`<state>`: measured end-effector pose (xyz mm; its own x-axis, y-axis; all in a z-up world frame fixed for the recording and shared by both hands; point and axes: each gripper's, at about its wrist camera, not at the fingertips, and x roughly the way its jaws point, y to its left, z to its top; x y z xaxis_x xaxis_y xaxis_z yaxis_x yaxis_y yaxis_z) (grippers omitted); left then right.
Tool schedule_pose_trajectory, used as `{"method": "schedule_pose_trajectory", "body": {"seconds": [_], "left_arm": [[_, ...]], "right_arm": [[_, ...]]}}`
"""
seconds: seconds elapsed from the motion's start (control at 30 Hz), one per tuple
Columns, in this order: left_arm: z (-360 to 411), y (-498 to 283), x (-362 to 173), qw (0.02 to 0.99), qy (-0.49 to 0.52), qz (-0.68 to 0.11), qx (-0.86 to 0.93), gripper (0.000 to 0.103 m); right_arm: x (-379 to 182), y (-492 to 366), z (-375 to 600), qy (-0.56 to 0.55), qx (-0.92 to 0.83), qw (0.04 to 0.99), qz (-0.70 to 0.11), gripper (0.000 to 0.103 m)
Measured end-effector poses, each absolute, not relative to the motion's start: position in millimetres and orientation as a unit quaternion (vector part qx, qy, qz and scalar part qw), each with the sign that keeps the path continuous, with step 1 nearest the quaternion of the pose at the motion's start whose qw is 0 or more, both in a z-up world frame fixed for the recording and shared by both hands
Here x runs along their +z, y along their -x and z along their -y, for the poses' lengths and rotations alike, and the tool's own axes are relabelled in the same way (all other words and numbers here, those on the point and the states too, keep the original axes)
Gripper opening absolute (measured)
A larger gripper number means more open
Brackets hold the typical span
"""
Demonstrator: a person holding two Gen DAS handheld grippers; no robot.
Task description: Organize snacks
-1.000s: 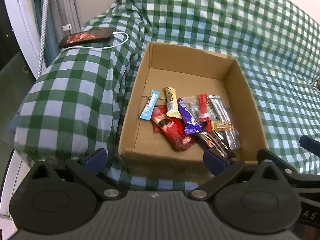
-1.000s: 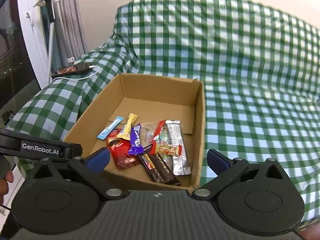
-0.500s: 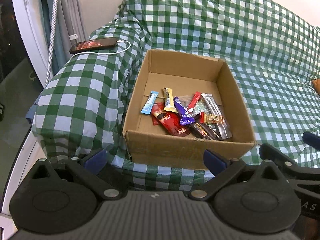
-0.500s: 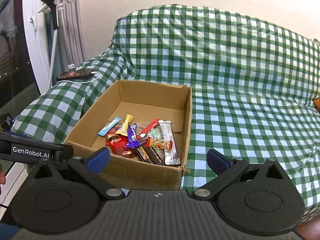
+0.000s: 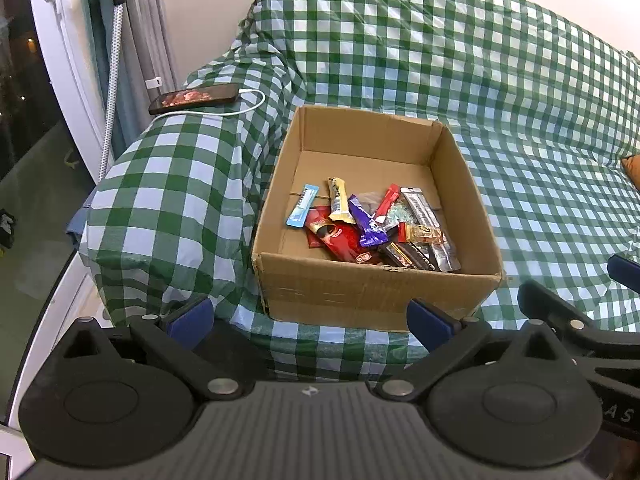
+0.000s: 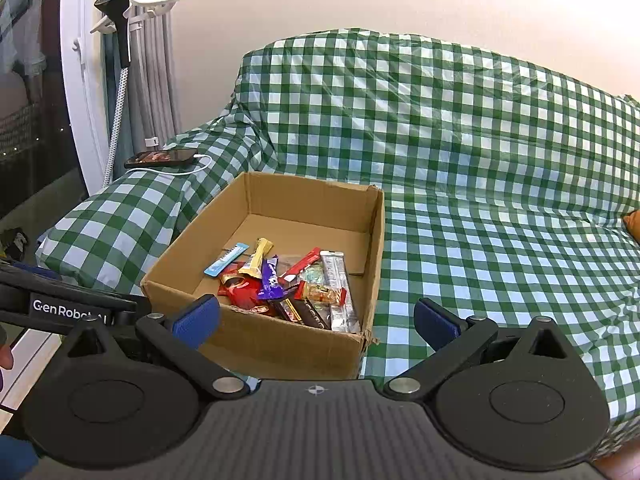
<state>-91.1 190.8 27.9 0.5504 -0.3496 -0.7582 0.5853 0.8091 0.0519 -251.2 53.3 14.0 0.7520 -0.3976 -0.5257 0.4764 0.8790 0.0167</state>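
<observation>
Your sofa (image 6: 480, 152) is draped in crinkly green-checked cloth. At its left end, against the armrest, sits a plain cardboard box (image 5: 376, 292) holding glossy snack wrappers (image 5: 372, 228) along its front wall. Your left gripper (image 5: 308, 316) and right gripper (image 6: 316, 318) both gape, empty.

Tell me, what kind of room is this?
Most likely a living room at home. A sofa draped in a green checked cover fills the view, a phone charges on its armrest, and curtains hang by a glass door. A cardboard box of snacks sits on the seat.
</observation>
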Motion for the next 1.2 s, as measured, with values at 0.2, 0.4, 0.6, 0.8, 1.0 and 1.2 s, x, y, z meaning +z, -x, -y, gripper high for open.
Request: {"method": "schedule_pose_trajectory", "body": {"seconds": [0.2,0.4,0.6,0.8,1.0,1.2], "left_arm": [[-193.6,92.0,29.9,0.872,-0.151,-0.386,-0.259,0.103],[-199.0,92.8,31.4,0.886,-0.146,-0.362,-0.25,0.103],[-195.5,94.5,31.3,0.887,-0.159,-0.351,-0.253,0.103],[-192.2,94.9,28.3,0.887,-0.176,-0.343,-0.254,0.103],[-189.5,94.0,26.1,0.885,-0.182,-0.34,-0.26,0.103],[-187.7,92.1,23.7,0.883,-0.186,-0.345,-0.259,0.103]], "right_arm": [[16.6,256.4,-59.9,-0.073,-0.236,0.934,-0.258,0.103],[16.8,257.2,-61.6,-0.073,-0.236,0.934,-0.256,0.103],[16.9,256.0,-66.0,-0.051,-0.235,0.938,-0.248,0.103],[17.3,254.2,-64.1,-0.053,-0.22,0.942,-0.247,0.103],[13.4,251.5,-57.0,-0.07,-0.23,0.936,-0.258,0.103],[10.2,251.2,-52.8,-0.082,-0.231,0.934,-0.26,0.103]]}}
